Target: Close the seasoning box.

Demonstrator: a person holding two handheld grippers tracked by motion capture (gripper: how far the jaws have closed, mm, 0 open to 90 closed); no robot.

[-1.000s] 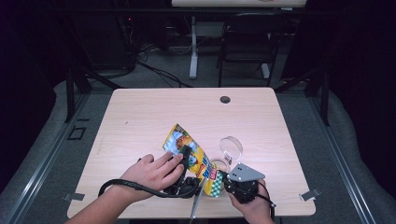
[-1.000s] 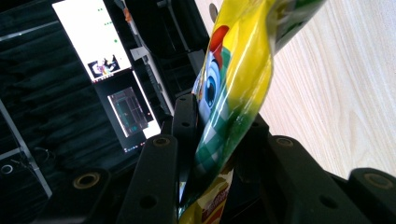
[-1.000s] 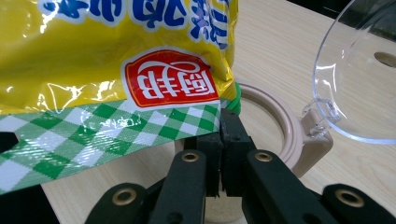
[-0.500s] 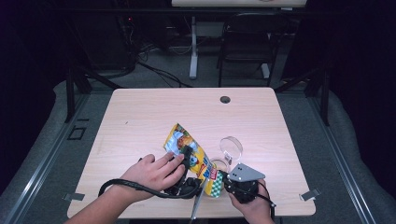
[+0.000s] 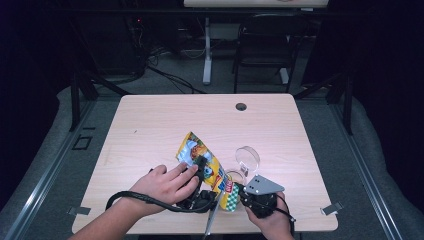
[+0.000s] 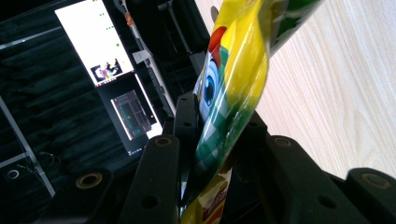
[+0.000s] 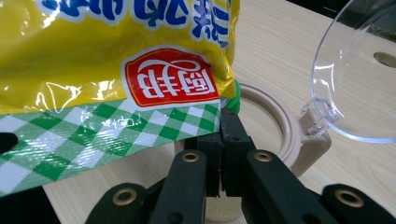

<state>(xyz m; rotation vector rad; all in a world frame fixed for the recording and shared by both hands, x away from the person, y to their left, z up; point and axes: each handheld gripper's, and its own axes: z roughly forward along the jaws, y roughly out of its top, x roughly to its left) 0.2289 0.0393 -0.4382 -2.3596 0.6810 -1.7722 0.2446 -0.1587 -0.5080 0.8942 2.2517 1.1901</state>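
yellow snack bag (image 5: 204, 165) at near table (image 5: 150, 130) edge, lifted between grippers. left gripper (image 5: 200, 167) clamped on bag upper part. right gripper (image 7: 223, 135) pinched tight on checkered bottom corner. beige jar (image 7: 275, 135) with clear flip lid (image 5: 247, 158) just beside, right.

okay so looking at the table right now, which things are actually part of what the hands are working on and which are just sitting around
In use:
- snack bag, clamped by the left gripper and, at its checked edge, the right gripper
- beige container right by the bag, its clear lid flipped open

Just there:
- table with its cable hole
- chair and monitor screens beyond the table
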